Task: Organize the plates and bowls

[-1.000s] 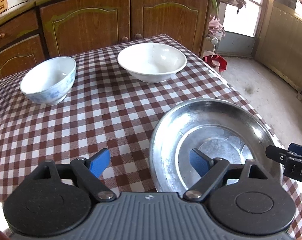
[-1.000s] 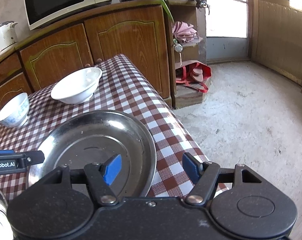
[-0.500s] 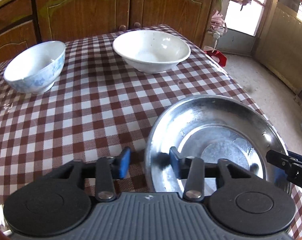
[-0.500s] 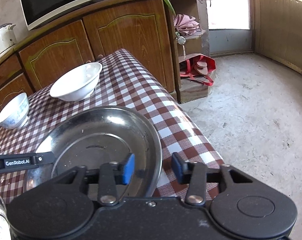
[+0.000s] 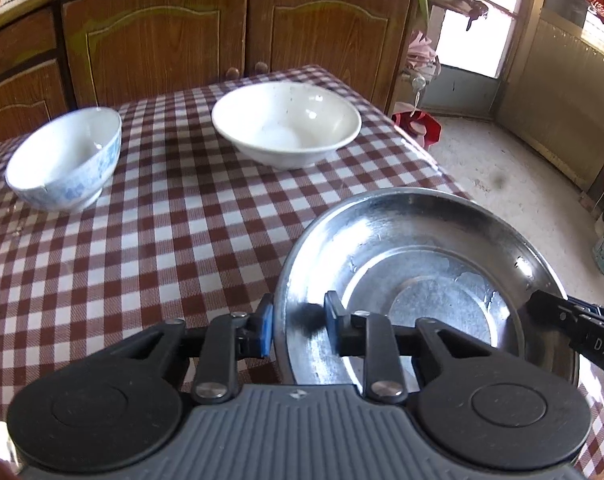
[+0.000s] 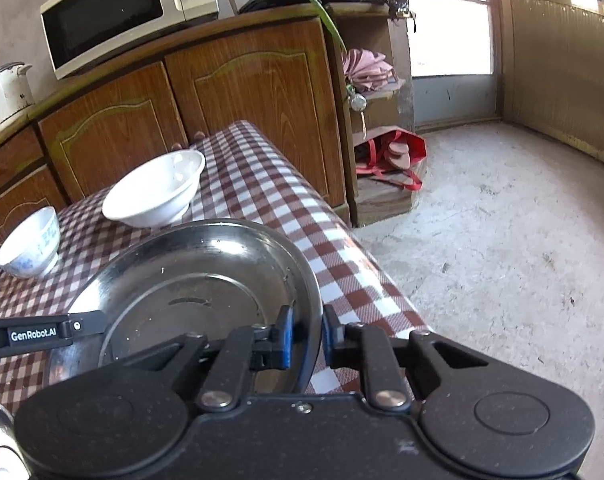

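Observation:
A steel plate [image 5: 421, 248] [image 6: 190, 280] lies at the near right corner of the checked table [image 5: 162, 240]. My left gripper [image 5: 298, 322] straddles the plate's left rim, its jaws closing with the blue pads pressing on either side of it. My right gripper [image 6: 306, 334] does the same on the right rim, jaws closing tight on the metal. Each gripper's fingers show at the edge of the other's view. Behind the plate stands a wide white bowl [image 5: 286, 120] [image 6: 158, 188]. A smaller blue-patterned bowl [image 5: 66, 160] [image 6: 30, 248] sits to its left.
Wooden cabinets [image 5: 162, 40] run along the table's far side, with a microwave [image 6: 122, 20] on top. The table's right edge [image 6: 361, 264] drops to a concrete floor [image 6: 501, 240]. A red bag [image 6: 397, 152] lies on a low shelf by the doorway.
Both grippers went from wide open around the plate's rims to closed on them. The hands barely moved, and the plate and bowls kept their places.

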Motion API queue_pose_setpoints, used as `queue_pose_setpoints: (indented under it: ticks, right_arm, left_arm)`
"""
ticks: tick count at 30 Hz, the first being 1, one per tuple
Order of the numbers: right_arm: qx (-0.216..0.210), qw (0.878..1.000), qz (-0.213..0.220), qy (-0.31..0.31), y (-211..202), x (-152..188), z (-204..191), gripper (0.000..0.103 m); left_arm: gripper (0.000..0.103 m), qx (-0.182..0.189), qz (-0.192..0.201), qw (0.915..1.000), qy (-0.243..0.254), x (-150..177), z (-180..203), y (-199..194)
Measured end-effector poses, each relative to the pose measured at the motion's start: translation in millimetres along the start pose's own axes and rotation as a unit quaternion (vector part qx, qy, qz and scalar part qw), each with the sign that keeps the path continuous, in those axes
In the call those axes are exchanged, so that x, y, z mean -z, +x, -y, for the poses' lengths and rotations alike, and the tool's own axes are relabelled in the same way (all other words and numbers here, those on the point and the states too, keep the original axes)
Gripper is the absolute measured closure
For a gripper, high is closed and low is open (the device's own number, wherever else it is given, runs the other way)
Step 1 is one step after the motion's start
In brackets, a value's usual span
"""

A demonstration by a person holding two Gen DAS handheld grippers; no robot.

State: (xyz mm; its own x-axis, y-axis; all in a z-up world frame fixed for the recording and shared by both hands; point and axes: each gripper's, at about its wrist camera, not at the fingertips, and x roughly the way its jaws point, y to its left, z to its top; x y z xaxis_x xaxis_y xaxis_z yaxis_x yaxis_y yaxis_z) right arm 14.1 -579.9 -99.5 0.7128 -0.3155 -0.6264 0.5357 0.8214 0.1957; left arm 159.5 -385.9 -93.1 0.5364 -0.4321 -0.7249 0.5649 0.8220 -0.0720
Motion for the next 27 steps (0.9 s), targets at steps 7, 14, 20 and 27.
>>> queue_pose_setpoints:
  ticks: [7,14,20,27]
  right_arm:
    - [-0.004,1.000,0.018,-0.005,-17.8,-8.4,-5.4,0.083]
    - [-0.010,0.999,0.033,-0.010,-39.3,-15.9,-10.7,0.083]
    - [-0.013,0.999,0.047,-0.015,-60.0,-20.7,-16.3,0.083]
    - [-0.018,0.998,0.061,-0.023,-82.0,-23.3,-24.4,0.083]
  left_arm:
    - [0.076,-0.004,0.016,0.9999,-0.001,-5.0,1.9,-17.5]
    - [0.076,-0.008,0.030,0.9995,-0.002,-7.4,2.1,-39.5]
    - [0.076,-0.011,0.043,0.9990,0.000,-7.4,2.3,-58.7]
    - [0.076,-0.016,0.048,0.9987,-0.007,-5.7,0.6,-80.8]
